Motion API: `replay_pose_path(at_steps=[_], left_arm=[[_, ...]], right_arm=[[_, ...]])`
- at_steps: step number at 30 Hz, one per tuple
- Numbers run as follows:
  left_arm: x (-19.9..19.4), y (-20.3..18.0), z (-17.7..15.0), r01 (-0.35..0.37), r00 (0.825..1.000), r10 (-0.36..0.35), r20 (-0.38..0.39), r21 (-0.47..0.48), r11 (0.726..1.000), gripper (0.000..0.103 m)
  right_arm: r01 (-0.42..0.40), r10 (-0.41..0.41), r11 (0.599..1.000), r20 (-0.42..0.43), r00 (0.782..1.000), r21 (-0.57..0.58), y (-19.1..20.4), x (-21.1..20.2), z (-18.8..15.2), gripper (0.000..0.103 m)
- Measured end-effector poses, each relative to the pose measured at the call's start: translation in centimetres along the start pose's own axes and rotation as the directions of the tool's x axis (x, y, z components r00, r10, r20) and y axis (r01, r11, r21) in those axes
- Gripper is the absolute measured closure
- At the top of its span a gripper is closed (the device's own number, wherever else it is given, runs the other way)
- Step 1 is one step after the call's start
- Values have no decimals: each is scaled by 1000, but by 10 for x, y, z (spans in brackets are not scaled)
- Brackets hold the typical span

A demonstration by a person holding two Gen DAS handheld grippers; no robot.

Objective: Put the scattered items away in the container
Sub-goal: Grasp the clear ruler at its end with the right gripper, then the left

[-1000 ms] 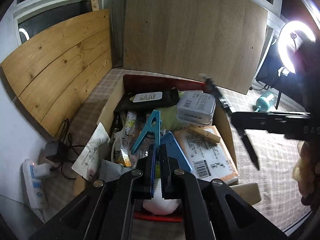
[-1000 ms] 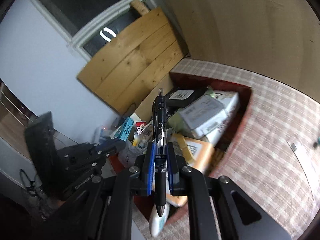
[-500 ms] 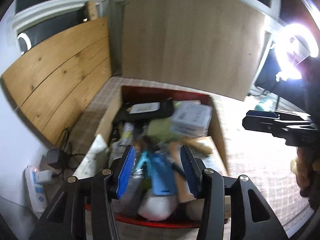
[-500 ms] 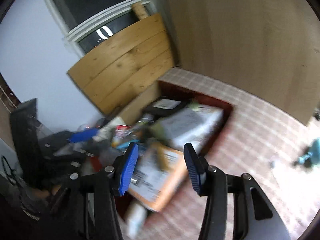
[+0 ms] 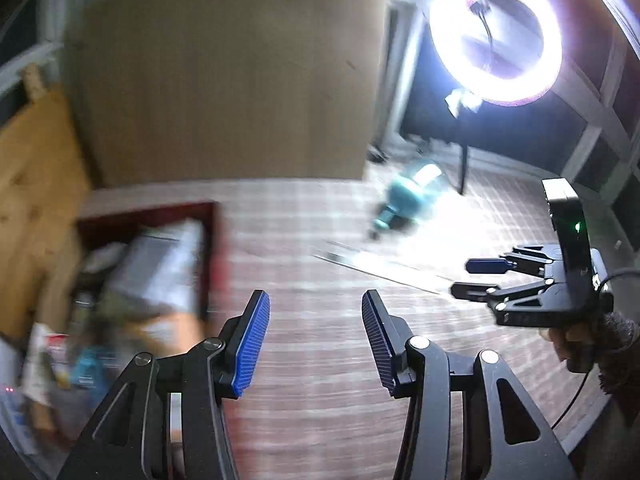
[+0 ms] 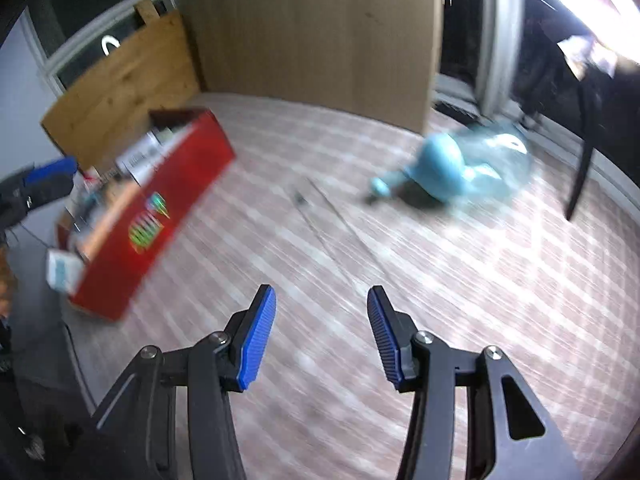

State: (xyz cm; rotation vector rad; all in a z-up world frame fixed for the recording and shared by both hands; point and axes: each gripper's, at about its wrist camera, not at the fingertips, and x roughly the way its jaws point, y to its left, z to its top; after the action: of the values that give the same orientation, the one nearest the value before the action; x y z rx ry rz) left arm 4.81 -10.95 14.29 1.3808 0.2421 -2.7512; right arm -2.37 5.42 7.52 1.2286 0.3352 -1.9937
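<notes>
Teal plastic, a blurred bottle-like item (image 6: 452, 176), lies on the checked surface (image 6: 360, 264) well ahead and right of the right gripper (image 6: 321, 335); rounded, it could roll from spread, empty fingers. The left gripper (image 5: 315, 344) is likewise spread and empty. Left of both, the red box (image 6: 160, 216) holds packets and cartons heaped to its rim, likely to spill.

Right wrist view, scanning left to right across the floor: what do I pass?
Red box full of items → thin rod-like thing lying on the checked mat, blurred → teal spray bottle on its side → dark stand leg.
</notes>
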Motion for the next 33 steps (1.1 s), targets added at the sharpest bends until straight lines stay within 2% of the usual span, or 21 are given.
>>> replay_pose_path(at_steps=[4,7,11,13,17,20,23,24,25,27,30,32,33], left_arm=[[57,-26,13,6,992,-14,-129,-61,998,56],[100,-29,23,18,970,-63,-237,-186,982,56],[143,-34,40,-65,943,-33,-330,-280,958,56],[157,-32,49,-99,934,-28,-356,-334,937,55],[182,-30,55,-159,898,-46,-438,-419,894,54],[194,-28,59,-205,886,-34,-463,-456,866,50],[204,-22,54,-239,870,-57,-491,-519,821,48],[206,-23,53,-251,868,-53,-494,-528,811,45],[206,-26,54,-257,870,-38,-492,-518,816,40],[209,-33,55,-274,859,-14,-511,-484,831,40],[205,-39,52,-301,861,15,-509,-486,820,40],[203,-44,50,-312,860,37,-509,-467,828,42],[201,-46,48,-317,860,48,-508,-459,830,46]], right_arm=[[7,-11,997,-48,999,-78,-17,10,-7,56],[28,-41,988,-84,996,-154,-23,24,-7,56],[1,-33,968,-127,991,-249,-29,41,-5,56],[-10,-31,960,-141,990,-281,-31,48,-3,56],[-40,-17,942,-167,986,-333,-39,60,2,56],[-61,-8,922,-177,984,-382,-42,65,3,56],[-76,-3,902,-183,983,-425,-42,69,3,56],[-82,-1,896,-186,983,-436,-42,71,2,56],[-90,4,890,-190,982,-446,-43,74,1,56],[-103,17,882,-186,982,-460,-43,75,1,56],[-107,13,866,-192,981,-489,-40,76,1,56],[-113,11,862,-205,979,-494,-40,76,2,56],[-116,10,858,-210,978,-500,-39,76,1,56]])
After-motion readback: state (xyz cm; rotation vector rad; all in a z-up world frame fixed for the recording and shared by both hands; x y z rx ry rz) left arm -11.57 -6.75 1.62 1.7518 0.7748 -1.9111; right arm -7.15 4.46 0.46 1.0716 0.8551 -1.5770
